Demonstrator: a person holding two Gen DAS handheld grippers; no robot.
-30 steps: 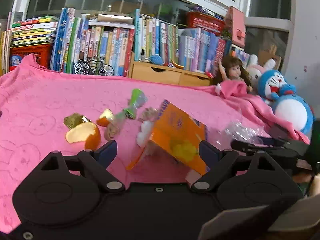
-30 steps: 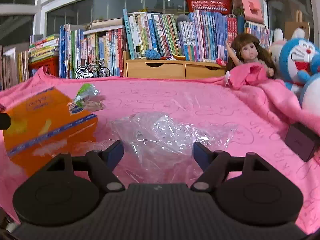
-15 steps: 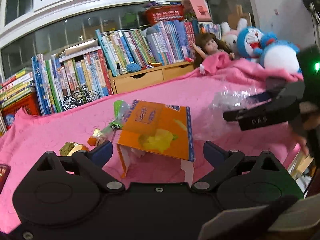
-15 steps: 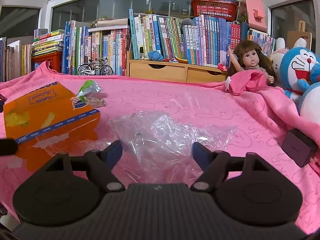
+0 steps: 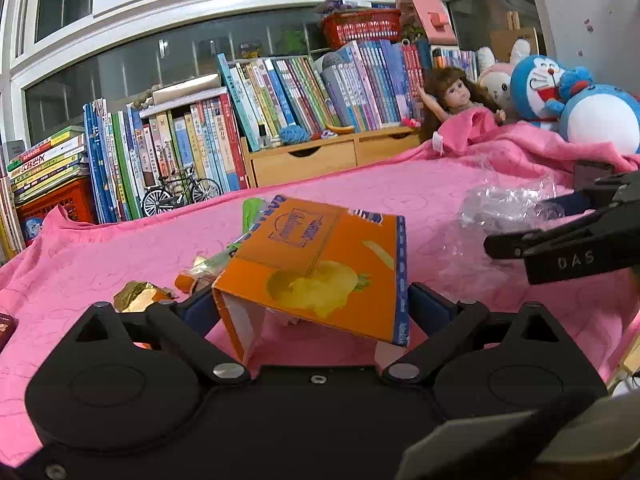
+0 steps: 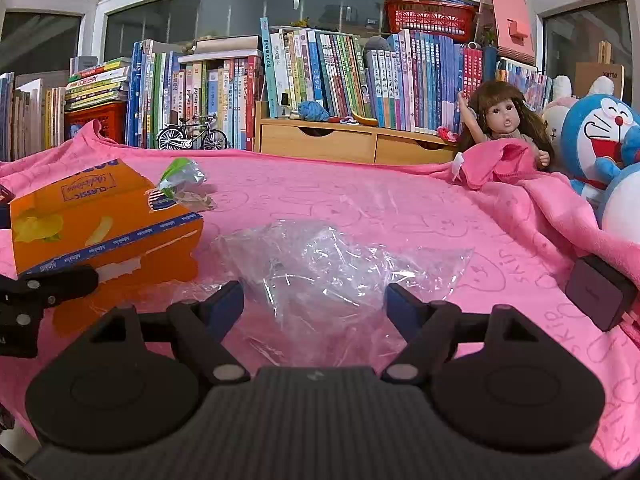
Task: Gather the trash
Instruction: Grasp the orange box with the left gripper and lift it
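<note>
From the left wrist, the left gripper (image 5: 312, 308) stands wide, its jaws just closing a little around the orange carton (image 5: 320, 268), which lies straight ahead between them, long side crosswise; pad contact is hidden. From the right wrist, the right gripper (image 6: 314, 304) gapes empty, the clear plastic bag (image 6: 332, 272) directly ahead between its fingers, its near edge hard to make out.

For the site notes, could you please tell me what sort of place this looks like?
Probably a child's bedroom or playroom at home: packed rows of colourful children's books under a window, a brown-haired doll, blue plush toys, and a pink blanket-covered surface.
</note>
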